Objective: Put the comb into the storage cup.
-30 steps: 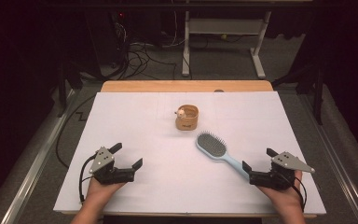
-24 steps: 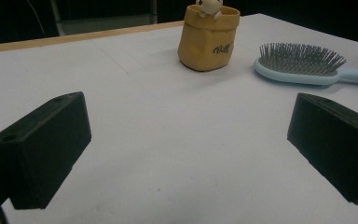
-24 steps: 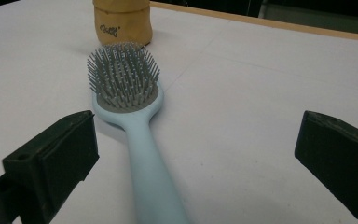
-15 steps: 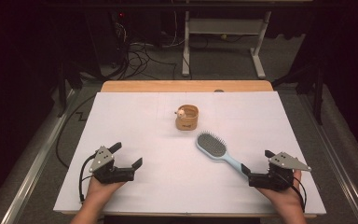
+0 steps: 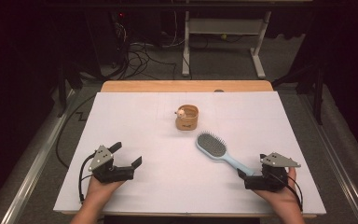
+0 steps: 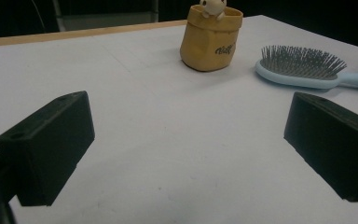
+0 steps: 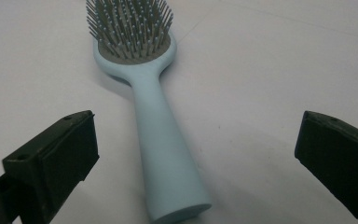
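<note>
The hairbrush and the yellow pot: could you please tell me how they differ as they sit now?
The hairbrush is light blue and lies flat, bristles up, its handle end between the right gripper's open jaws. The yellow pot stands upright farther back, apart from both grippers, with a small figure at its rim. Both rest on the white table.

A white table (image 5: 135, 116) is bordered at its far edge by a wooden strip (image 5: 186, 86). Cables (image 5: 142, 53) and a white stand (image 5: 223, 37) are seen on the floor beyond it.
</note>
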